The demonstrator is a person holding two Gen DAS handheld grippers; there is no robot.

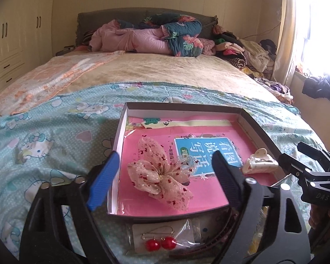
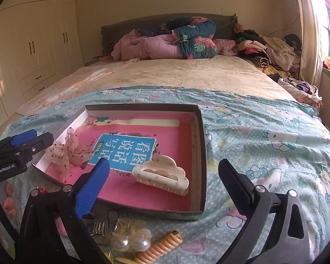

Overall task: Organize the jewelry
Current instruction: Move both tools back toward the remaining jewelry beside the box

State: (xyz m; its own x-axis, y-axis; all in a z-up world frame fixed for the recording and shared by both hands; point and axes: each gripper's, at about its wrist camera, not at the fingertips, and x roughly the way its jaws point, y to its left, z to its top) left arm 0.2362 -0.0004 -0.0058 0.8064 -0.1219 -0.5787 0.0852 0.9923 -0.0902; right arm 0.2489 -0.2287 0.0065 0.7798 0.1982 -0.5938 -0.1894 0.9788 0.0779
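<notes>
Both grippers stand with jaws apart, gripping nothing. Ahead of the left gripper (image 1: 162, 176) the bow (image 1: 162, 177) lies in the box (image 1: 182, 106); the cream claw clip (image 2: 162, 175) lies just ahead of the right gripper (image 2: 165, 178). Red earrings (image 1: 160, 243) sit nearer (their packet partly hidden by the jaws).

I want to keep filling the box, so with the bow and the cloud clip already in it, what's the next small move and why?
Probably lower the right tool to the pearl hair clip lying just outside the box. Both tools are open and hold nothing; the lace bow and cloud claw clip already lie inside, while the pearl clip sits closest below the right tool's fingers.
</notes>
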